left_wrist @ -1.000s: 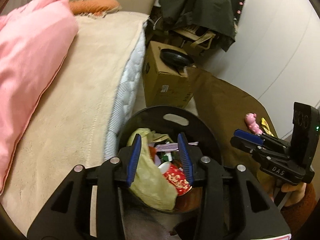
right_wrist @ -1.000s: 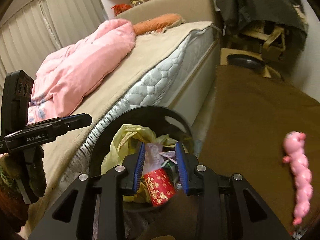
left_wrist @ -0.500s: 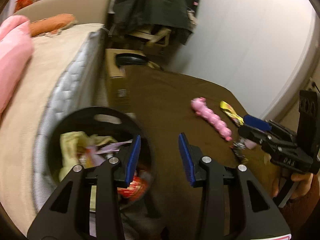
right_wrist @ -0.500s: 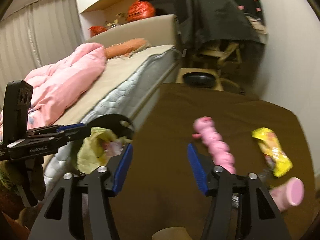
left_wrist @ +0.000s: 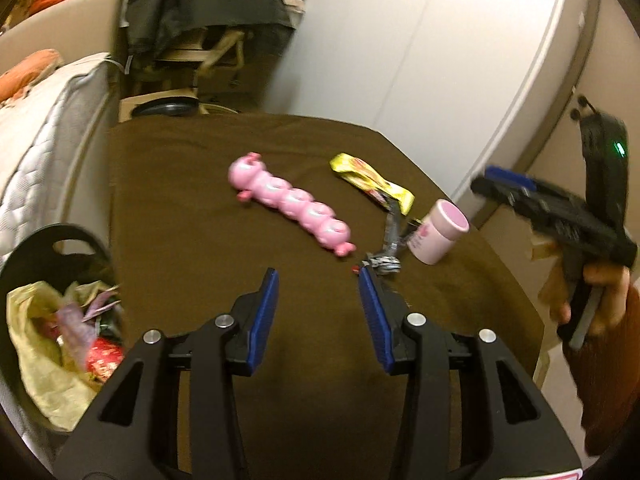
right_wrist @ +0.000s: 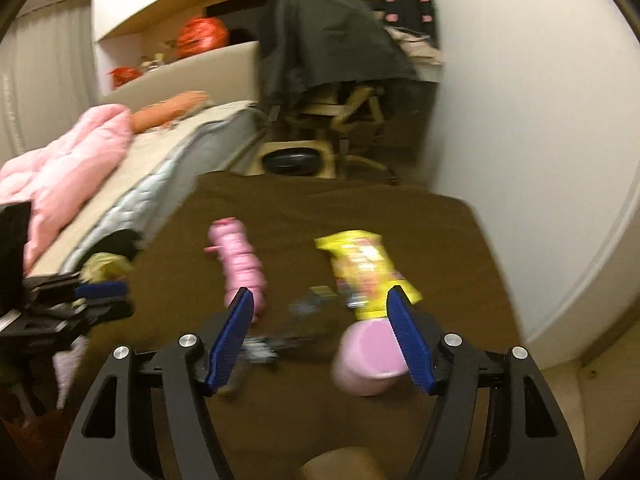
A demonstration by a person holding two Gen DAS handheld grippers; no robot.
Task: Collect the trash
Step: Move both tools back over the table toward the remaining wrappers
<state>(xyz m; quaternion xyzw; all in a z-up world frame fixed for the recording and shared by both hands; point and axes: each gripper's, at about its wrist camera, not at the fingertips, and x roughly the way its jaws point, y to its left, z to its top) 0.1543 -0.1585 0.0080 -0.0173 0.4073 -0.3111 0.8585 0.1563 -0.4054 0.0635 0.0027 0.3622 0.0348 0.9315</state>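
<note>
On the brown table (left_wrist: 192, 200) lie a pink caterpillar toy (left_wrist: 290, 202), a yellow snack wrapper (left_wrist: 370, 182), a pink cup on its side (left_wrist: 438, 230) and a small silvery wrapper (left_wrist: 386, 260). My left gripper (left_wrist: 316, 280) hovers over the table's near part, its jaws opening, nothing between them. My right gripper (right_wrist: 320, 300) has its jaws opening wide above the pink cup (right_wrist: 368, 360) and yellow wrapper (right_wrist: 366, 272), touching neither. The black trash bin (left_wrist: 60, 236), filled with wrappers, stands at the left.
A bed (right_wrist: 168, 152) with a pink duvet (right_wrist: 68, 160) runs along the table's left. Behind the table stand a cardboard box (left_wrist: 160, 100) and a chair draped with dark clothes (right_wrist: 336, 36). A white wall (left_wrist: 440, 60) closes the right side.
Both grippers swung right, away from the bin and over the table. The right jaws went from narrow to wide; the left widened a little. The toy, wrapper and cup came into view.
</note>
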